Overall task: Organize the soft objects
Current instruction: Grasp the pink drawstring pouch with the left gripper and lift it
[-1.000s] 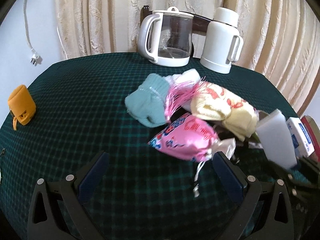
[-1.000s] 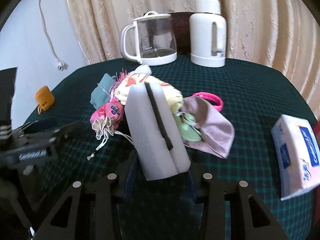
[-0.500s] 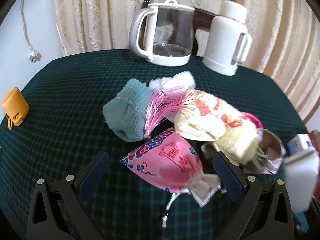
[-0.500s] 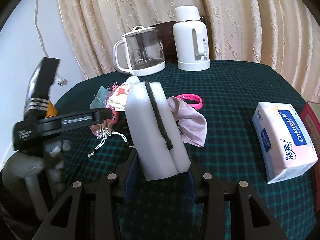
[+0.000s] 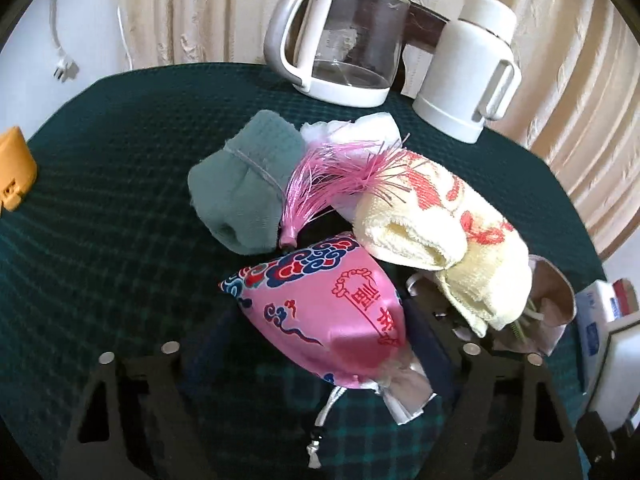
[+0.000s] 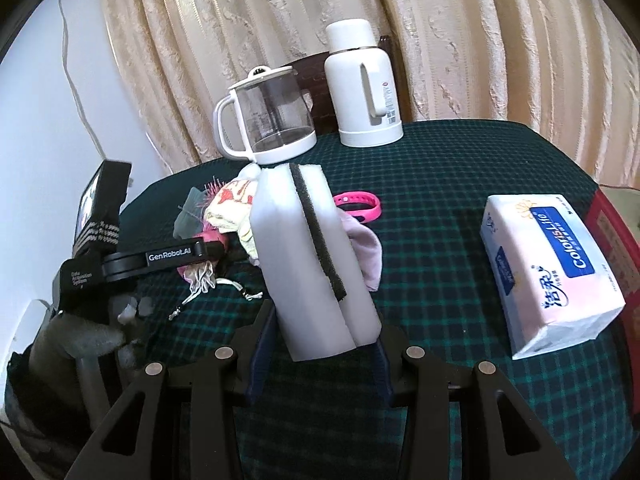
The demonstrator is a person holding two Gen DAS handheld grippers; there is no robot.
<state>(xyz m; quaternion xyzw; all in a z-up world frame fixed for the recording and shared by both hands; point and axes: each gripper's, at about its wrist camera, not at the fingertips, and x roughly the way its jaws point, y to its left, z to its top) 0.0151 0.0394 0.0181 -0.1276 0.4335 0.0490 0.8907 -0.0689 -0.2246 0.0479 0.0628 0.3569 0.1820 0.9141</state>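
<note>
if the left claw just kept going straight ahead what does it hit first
The left claw already has the pink drawstring pouch between its fingers, so that comes first. Pushed further, it would likely meet the pink tassel and the rolled teal cloth behind it, though depth is hard to judge.

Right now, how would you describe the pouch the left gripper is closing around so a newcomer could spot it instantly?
On the dark green checked tablecloth, find the heap of soft things before the glass kettle. At its near edge, between the left gripper fingers, lies the pink pouch. Only it is shiny satin with blue clouds, red characters and a drawstring neck.
</note>
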